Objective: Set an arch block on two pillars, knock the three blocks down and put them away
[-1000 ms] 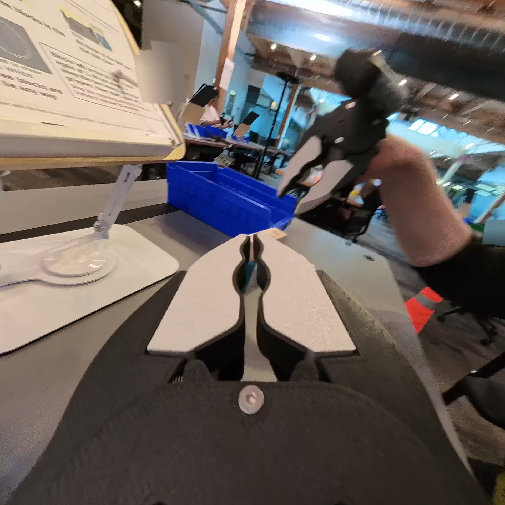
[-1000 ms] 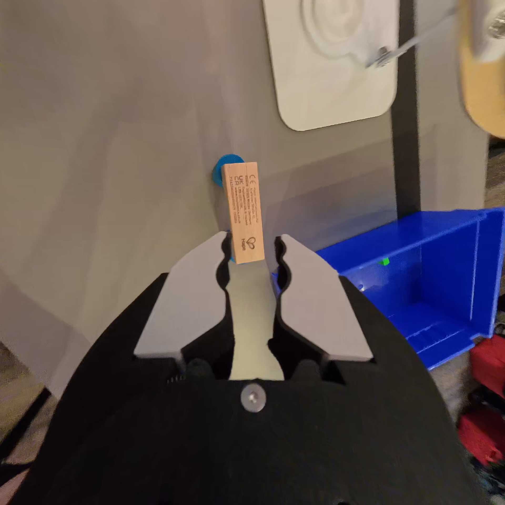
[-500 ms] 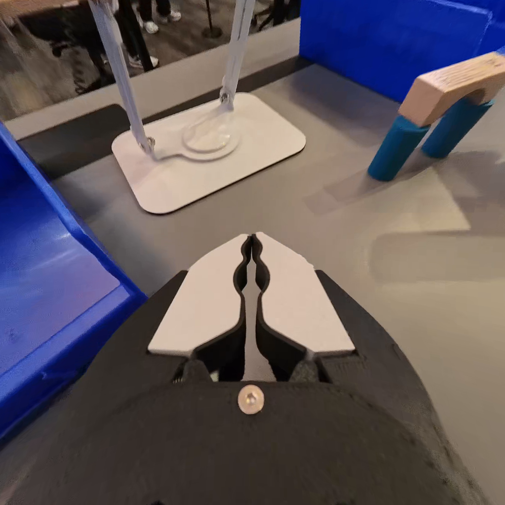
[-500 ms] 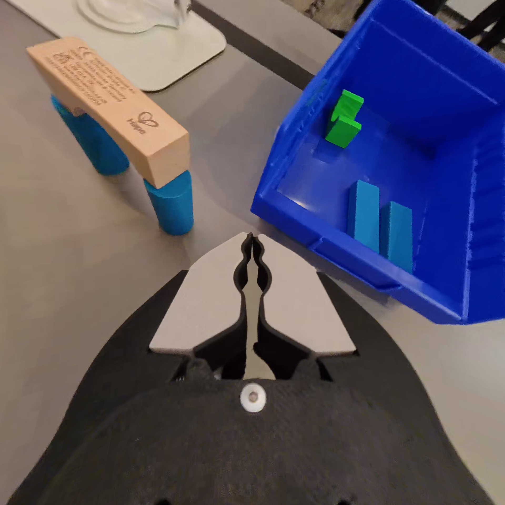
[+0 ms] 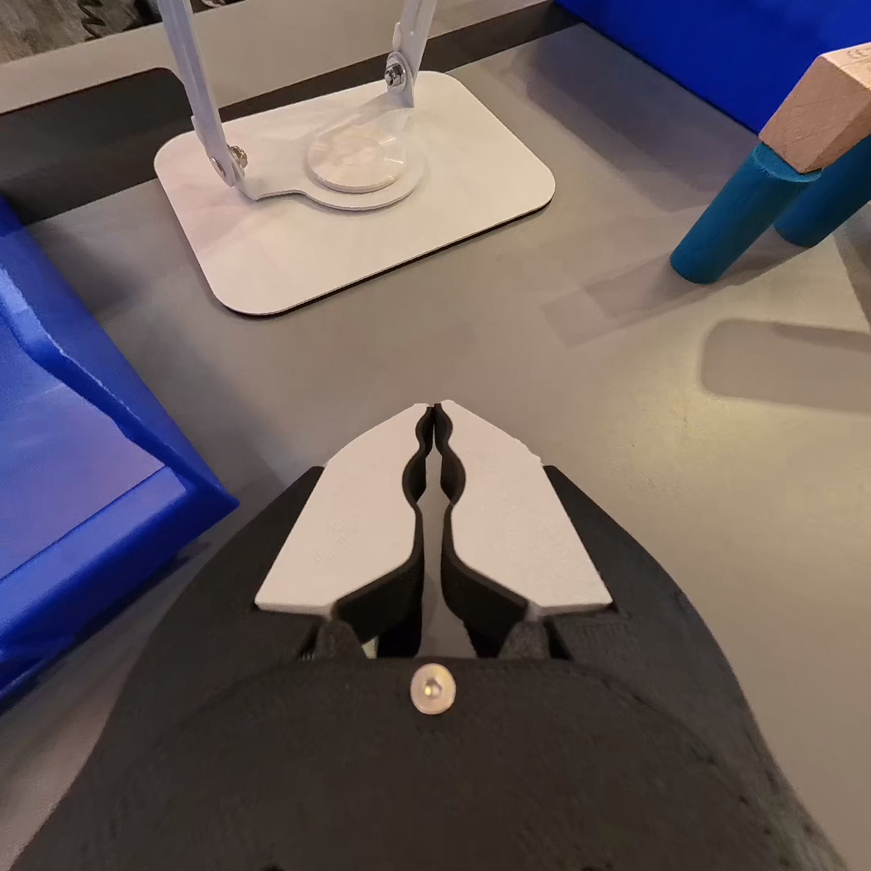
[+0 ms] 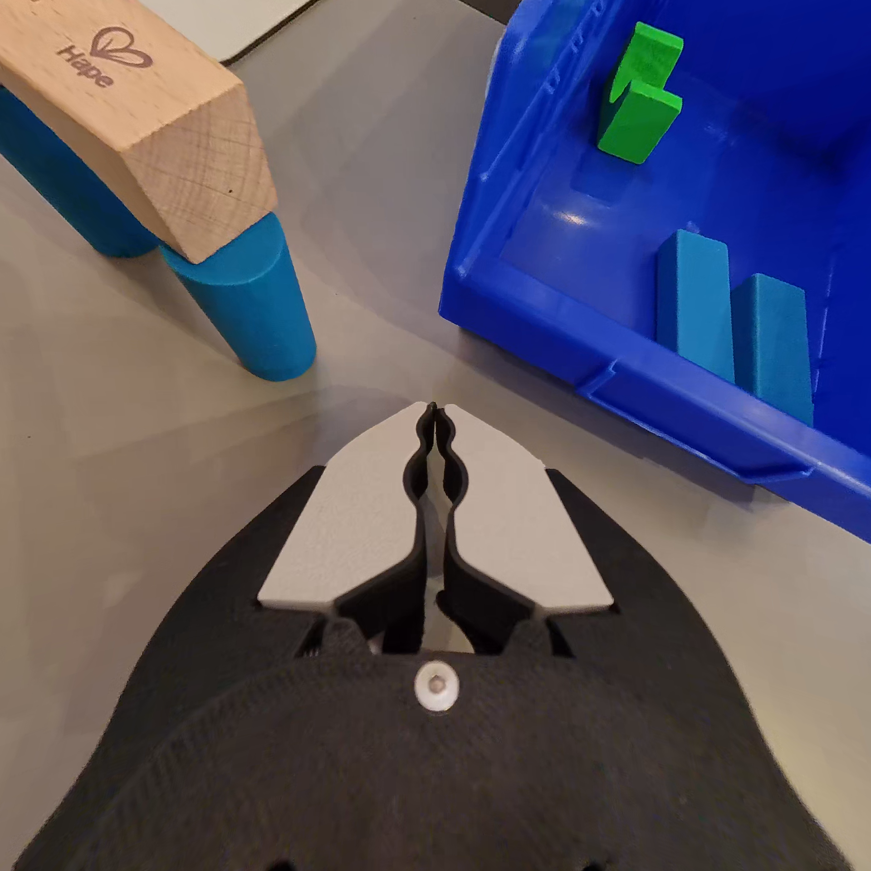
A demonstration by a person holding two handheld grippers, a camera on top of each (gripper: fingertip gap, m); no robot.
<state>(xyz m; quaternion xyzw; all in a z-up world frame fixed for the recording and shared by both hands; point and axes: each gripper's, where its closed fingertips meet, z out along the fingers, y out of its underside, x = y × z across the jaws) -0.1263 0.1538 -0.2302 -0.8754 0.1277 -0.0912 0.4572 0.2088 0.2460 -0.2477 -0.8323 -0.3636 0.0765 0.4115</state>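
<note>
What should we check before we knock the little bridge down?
1. Arch block sits on both blue pillars: ok. It rests on the near pillar and on the far pillar.
2. Right gripper empty and shut: ok.
3. Left gripper empty and shut: ok.
4. Nothing between the right gripper and the near pillar: ok, only bare grey table.
5. Room in the blue bin for three more blocks: ok. It holds a green block and two blue blocks, with bare floor left.
6. Where the blocks will roll after the knock: cannot tell.
</note>
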